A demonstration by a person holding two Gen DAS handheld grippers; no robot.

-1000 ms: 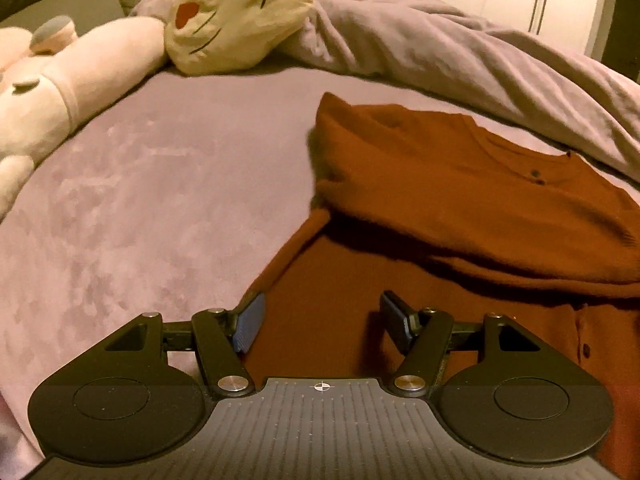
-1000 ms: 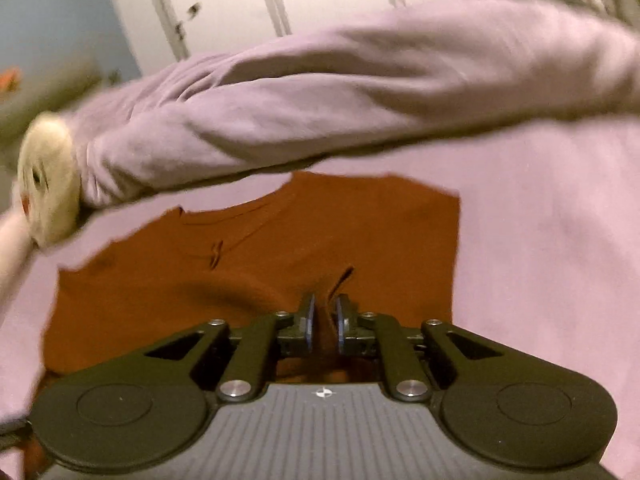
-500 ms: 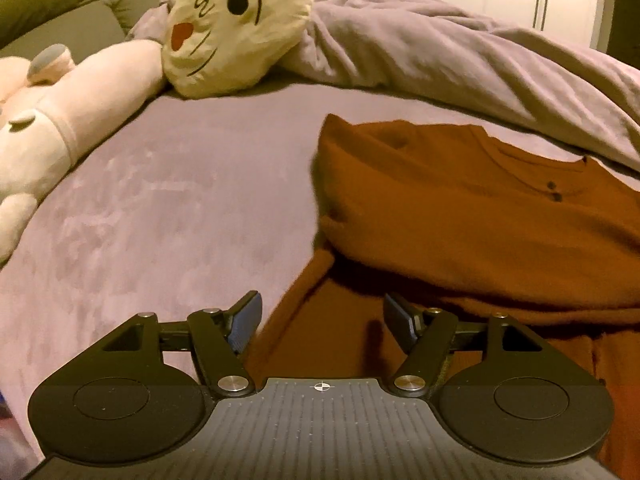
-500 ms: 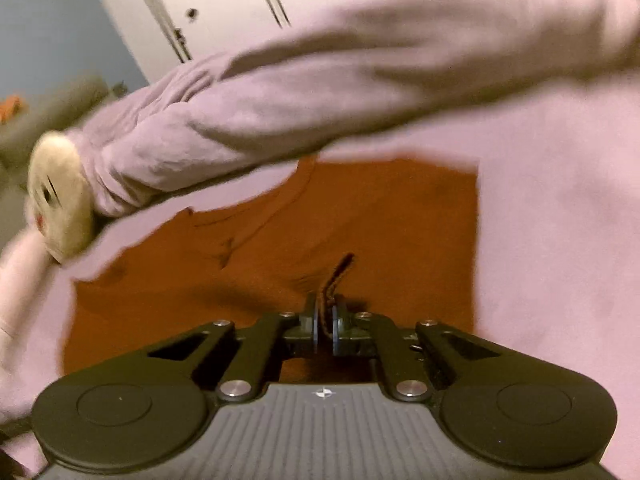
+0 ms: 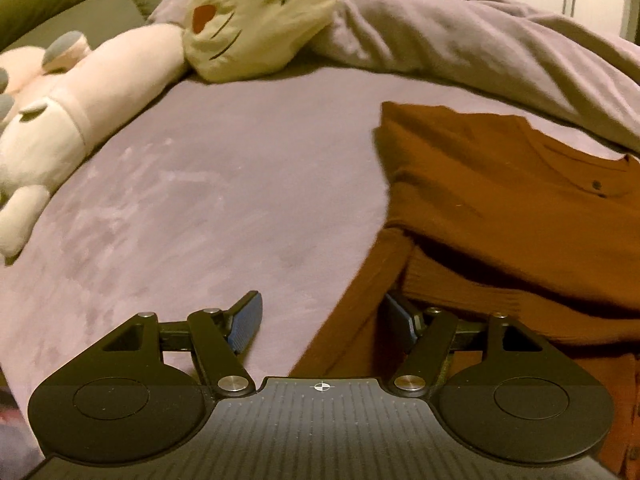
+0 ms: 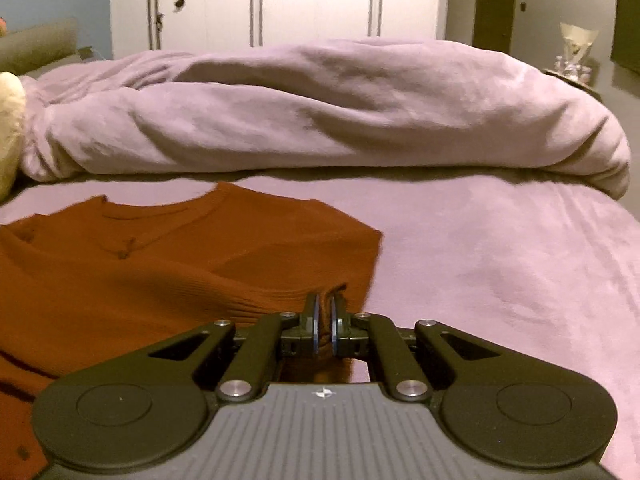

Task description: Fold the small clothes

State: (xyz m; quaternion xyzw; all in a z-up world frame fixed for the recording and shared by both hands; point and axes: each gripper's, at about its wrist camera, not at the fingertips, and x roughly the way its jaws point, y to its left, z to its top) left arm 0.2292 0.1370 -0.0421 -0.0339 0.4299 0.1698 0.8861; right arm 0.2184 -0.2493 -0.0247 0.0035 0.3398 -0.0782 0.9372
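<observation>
A rust-orange buttoned knit top [image 5: 500,208] lies on the lilac bed sheet [image 5: 240,200], with one sleeve folded across its front. My left gripper [image 5: 324,320] is open, low over the sheet, its jaws straddling the top's left edge [image 5: 352,300]. In the right wrist view the top [image 6: 140,272] fills the lower left. My right gripper [image 6: 324,312] is shut on a ribbed cuff or hem of the top [image 6: 332,292] near its right side.
A cream plush toy with a cat face [image 5: 260,16] and pale pink body [image 5: 80,112] lies at the far left. A bunched lilac duvet [image 6: 320,108] runs across the back of the bed. White wardrobe doors [image 6: 280,0] stand behind.
My left gripper has slid left, so the top's edge now lies between its jaws. My right gripper has carried the pinched fabric over the top and dropped low.
</observation>
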